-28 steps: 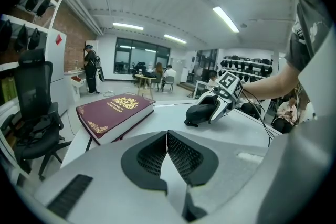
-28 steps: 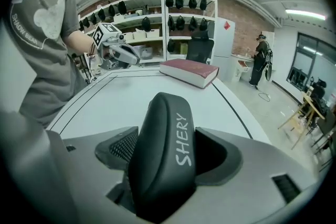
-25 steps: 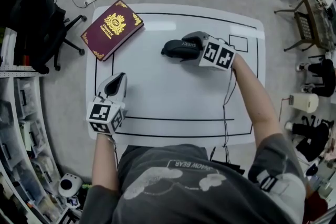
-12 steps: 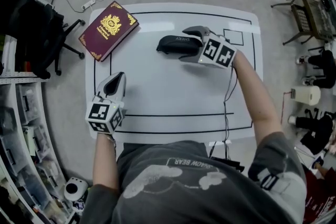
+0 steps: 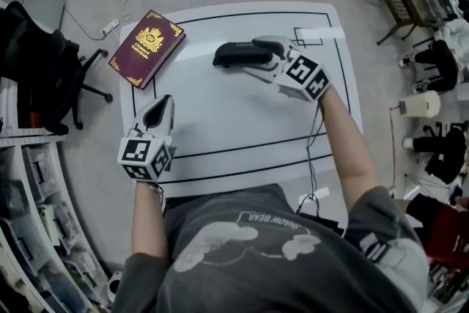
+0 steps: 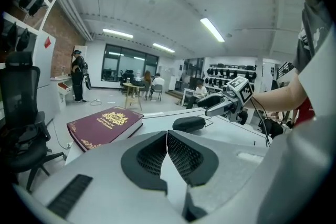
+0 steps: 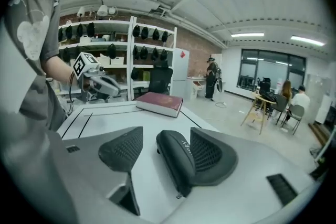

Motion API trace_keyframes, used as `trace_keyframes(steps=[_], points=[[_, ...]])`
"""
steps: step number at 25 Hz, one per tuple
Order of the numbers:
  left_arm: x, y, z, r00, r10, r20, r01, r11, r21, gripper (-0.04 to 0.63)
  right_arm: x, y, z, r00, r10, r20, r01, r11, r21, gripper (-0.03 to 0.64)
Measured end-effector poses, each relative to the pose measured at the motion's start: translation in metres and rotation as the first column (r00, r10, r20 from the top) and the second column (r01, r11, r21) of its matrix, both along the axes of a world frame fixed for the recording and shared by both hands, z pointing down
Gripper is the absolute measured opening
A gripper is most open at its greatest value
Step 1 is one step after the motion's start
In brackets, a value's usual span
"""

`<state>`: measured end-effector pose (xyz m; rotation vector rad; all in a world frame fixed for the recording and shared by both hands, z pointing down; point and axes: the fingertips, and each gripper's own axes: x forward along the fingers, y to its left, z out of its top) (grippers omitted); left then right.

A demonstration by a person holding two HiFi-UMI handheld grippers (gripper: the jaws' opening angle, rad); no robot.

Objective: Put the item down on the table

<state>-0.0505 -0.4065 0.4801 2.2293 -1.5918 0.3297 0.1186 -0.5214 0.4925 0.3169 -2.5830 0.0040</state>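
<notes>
A black oblong case (image 5: 240, 53) lies on the white table (image 5: 242, 121) near its far side. My right gripper (image 5: 251, 59) hangs just above and behind the black case (image 6: 189, 123), apart from it, as the left gripper view shows. Its jaws have just been closing, but they stand apart. In the right gripper view the black case (image 7: 176, 157) shows between them, next to the right pad, and is not gripped. My left gripper (image 5: 163, 105) hovers over the table's near left, shut with nothing in it; its pads (image 6: 178, 152) meet.
A maroon book (image 5: 146, 48) with gold print lies on the table's far left corner. A black office chair (image 5: 44, 62) and shelves stand left of the table. More chairs and gear stand on the floor at the right. People sit far off.
The right gripper has lifted off the case and tilted; the case stays on the table. The left gripper has risen slightly.
</notes>
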Motion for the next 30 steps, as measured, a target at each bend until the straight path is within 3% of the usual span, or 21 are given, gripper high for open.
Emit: trace_keyframes(steps=[5, 11, 15, 23, 30], points=[[-0.012, 0.009, -0.012, 0.997, 0.074, -0.038, -0.072, 0.997, 0.037, 0.005, -0.007, 0.026, -0.021, 0.983, 0.165, 0.077, -0.165, 0.986, -0.008, 0.208], [-0.035, 0.030, -0.031, 0.981, 0.182, -0.060, -0.176, 0.980, 0.093, 0.005, -0.026, 0.074, -0.034, 0.938, 0.333, 0.093, -0.333, 0.943, -0.013, 0.082], [-0.053, 0.056, -0.033, 0.962, 0.263, -0.068, -0.255, 0.961, 0.110, 0.005, -0.044, 0.111, -0.042, 0.878, 0.451, 0.162, -0.453, 0.891, -0.024, 0.003], [-0.100, 0.119, -0.035, 0.923, 0.376, -0.076, -0.363, 0.920, 0.147, 0.005, -0.079, 0.187, -0.042, 0.746, 0.619, 0.247, -0.624, 0.779, -0.067, 0.000], [-0.135, 0.194, -0.041, 0.875, 0.473, -0.102, -0.454, 0.876, 0.160, 0.005, -0.101, 0.284, -0.040, 0.605, 0.747, 0.276, -0.742, 0.655, -0.145, 0.000]])
